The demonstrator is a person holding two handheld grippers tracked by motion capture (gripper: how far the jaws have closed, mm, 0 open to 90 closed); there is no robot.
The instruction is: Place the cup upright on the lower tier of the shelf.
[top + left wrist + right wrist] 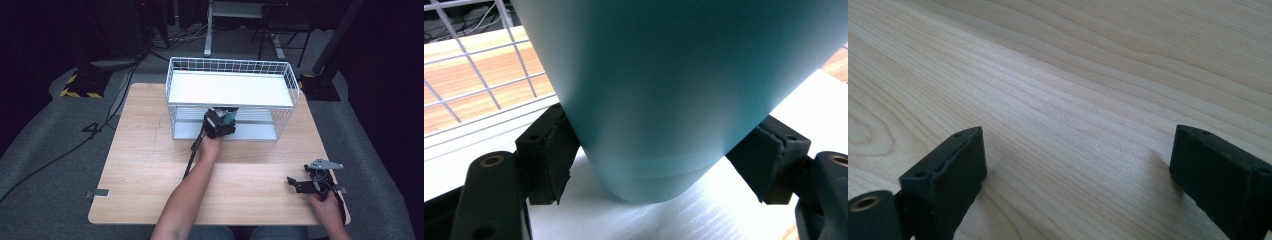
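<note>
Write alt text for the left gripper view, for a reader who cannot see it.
A smooth teal cylindrical cup sits between the left gripper's two black jaws, one against each side, its rounded base on the white shelf surface. White wire mesh and the light wooden table show behind at upper left.

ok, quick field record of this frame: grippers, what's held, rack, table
left gripper: at the open front of the rack's lower shelf, jaws against both sides of a teal cup
teal cup: between the left jaws, its base on or just above the white lower shelf; contact cannot be told
right gripper: low over the table's near right corner, jaws wide apart, nothing between them
wire rack: white, two shelves, at the far centre of the table
upper shelf: bare white board
table: light wood
</note>
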